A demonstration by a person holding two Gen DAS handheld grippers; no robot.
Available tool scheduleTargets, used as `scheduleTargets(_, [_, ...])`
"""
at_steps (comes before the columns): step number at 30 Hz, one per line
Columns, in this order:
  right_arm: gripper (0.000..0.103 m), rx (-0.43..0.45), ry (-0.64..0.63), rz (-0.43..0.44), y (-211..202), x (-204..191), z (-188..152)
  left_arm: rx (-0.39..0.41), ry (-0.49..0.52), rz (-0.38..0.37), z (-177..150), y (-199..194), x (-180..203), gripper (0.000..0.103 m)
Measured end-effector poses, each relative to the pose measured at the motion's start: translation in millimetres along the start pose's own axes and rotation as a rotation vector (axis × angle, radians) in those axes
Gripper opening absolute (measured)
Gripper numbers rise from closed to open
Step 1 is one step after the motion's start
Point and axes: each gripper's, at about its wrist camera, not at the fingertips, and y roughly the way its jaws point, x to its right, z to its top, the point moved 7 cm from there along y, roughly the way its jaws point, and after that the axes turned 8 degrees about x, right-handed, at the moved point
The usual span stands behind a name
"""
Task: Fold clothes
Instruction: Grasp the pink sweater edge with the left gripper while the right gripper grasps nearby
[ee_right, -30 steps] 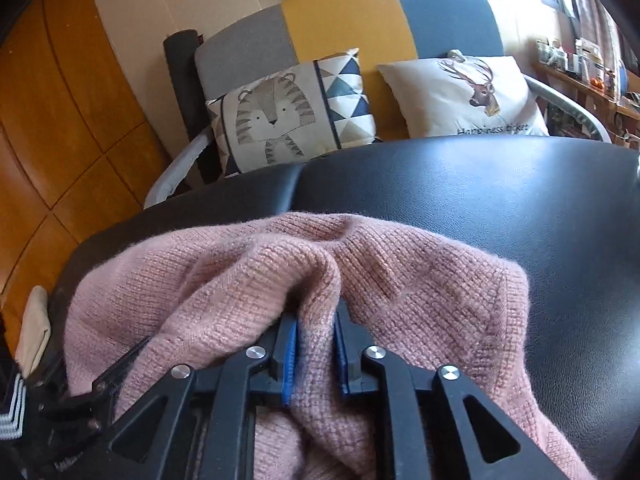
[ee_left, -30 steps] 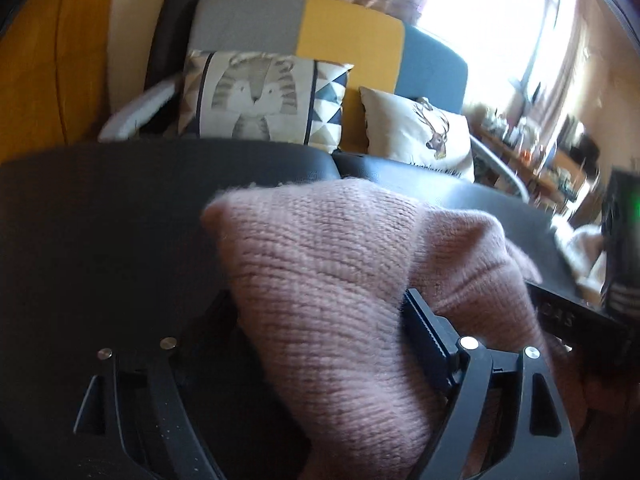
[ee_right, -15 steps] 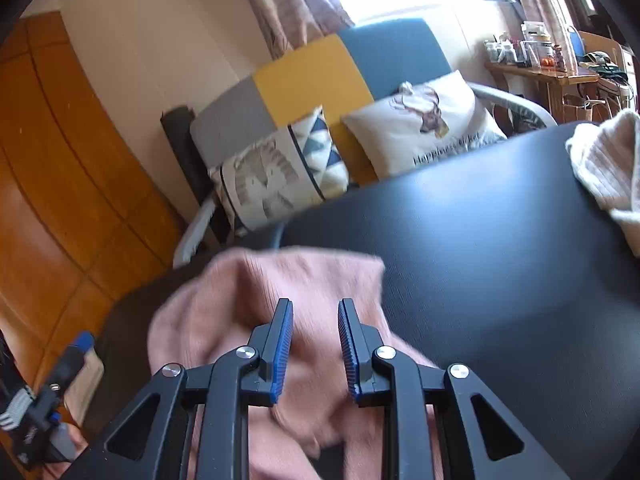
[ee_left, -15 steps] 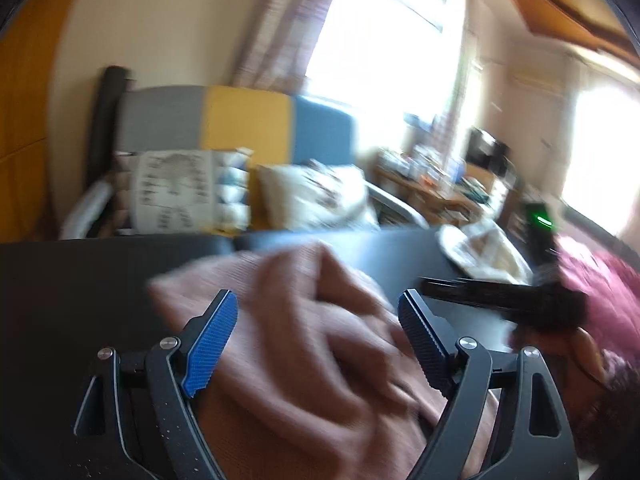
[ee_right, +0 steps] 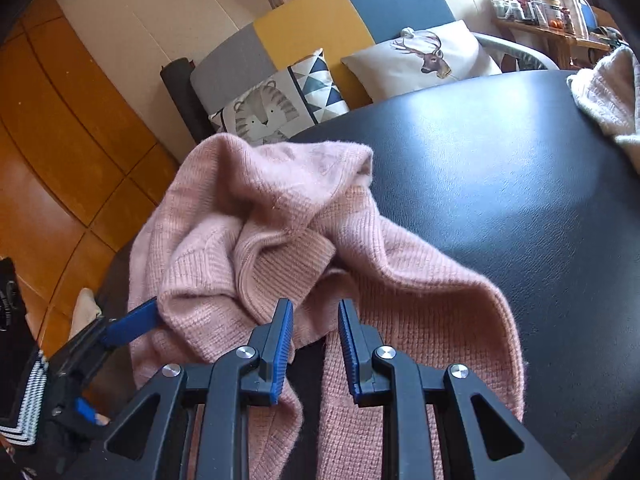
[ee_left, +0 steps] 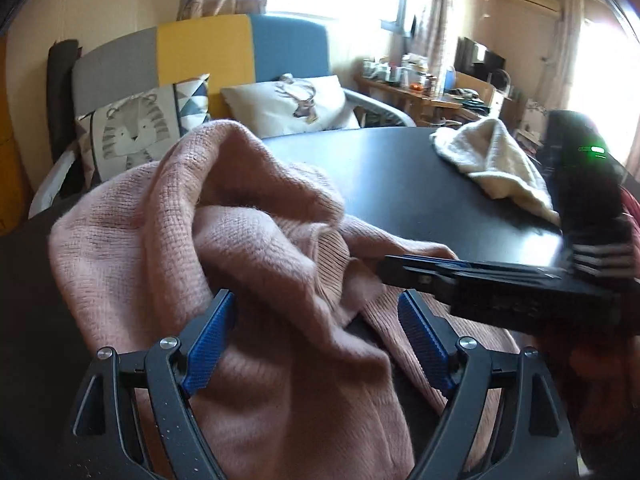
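A pink knitted sweater (ee_left: 256, 240) lies crumpled in a heap on the black table (ee_left: 400, 176); it also shows in the right wrist view (ee_right: 280, 232). My left gripper (ee_left: 316, 340) is open wide, its blue pads on either side of a sweater fold without pinching it. My right gripper (ee_right: 314, 344) is open with a narrow gap, just above the sweater's ribbed edge, holding nothing. In the left wrist view the right gripper (ee_left: 420, 272) reaches in from the right over the sweater.
A cream knitted garment (ee_left: 496, 164) lies on the table's far right; it also shows in the right wrist view (ee_right: 604, 96). Behind the table stands a sofa (ee_right: 340, 20) with tiger and deer cushions. Wooden panelling (ee_right: 60, 140) lies left.
The right gripper let go of the sweater and opened a little. Both grippers pulled back and up; the sweater dropped into a crumpled heap. The left gripper stays open.
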Motion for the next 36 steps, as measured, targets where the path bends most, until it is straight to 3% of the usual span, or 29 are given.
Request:
scheduleTargets(2, [0.023, 0.009, 0.009, -0.003, 0, 3, 2, -0.011, -0.015, 0.008, 0, 9, -3, 0.082])
scheduleTargets(4, [0.023, 0.015, 0.018, -0.007, -1, 7, 4, -0.033, -0.029, 0.027, -3, 14, -9, 0.062])
scheduleTargets(5, [0.023, 0.018, 0.023, -0.010, -2, 8, 6, -0.044, -0.040, 0.035, -5, 16, -13, 0.042])
scheduleTargets(6, [0.023, 0.022, 0.029, -0.012, -2, 10, 8, -0.054, -0.055, 0.040, -6, 18, -17, 0.032])
scheduleTargets(8, [0.023, 0.031, 0.038, -0.012, -3, 13, 11, -0.076, -0.083, 0.050, -8, 23, -26, 0.029])
scheduleTargets(11, [0.023, 0.041, 0.042, -0.008, -3, 15, 13, -0.082, -0.114, 0.039, -10, 17, -35, 0.008])
scheduleTargets(15, [0.023, 0.046, 0.015, 0.009, -2, 11, 13, 0.018, -0.121, 0.007, 9, -14, -40, 0.006])
scheduleTargets(21, [0.023, 0.053, -0.044, -0.028, 3, 10, 14, 0.158, -0.173, 0.045, 34, -60, -72, 0.006])
scheduleTargets(25, [0.023, 0.049, -0.053, -0.026, 8, 7, 16, 0.192, -0.217, 0.080, 39, -73, -93, 0.006])
scheduleTargets(29, [0.023, 0.062, -0.154, -0.024, 14, -9, 26, 0.203, -0.245, 0.110, 34, -82, -109, 0.006])
scheduleTargets(36, [0.023, -0.012, -0.372, -0.152, 46, -21, 27, 0.198, -0.287, 0.131, 20, -88, -128, 0.006])
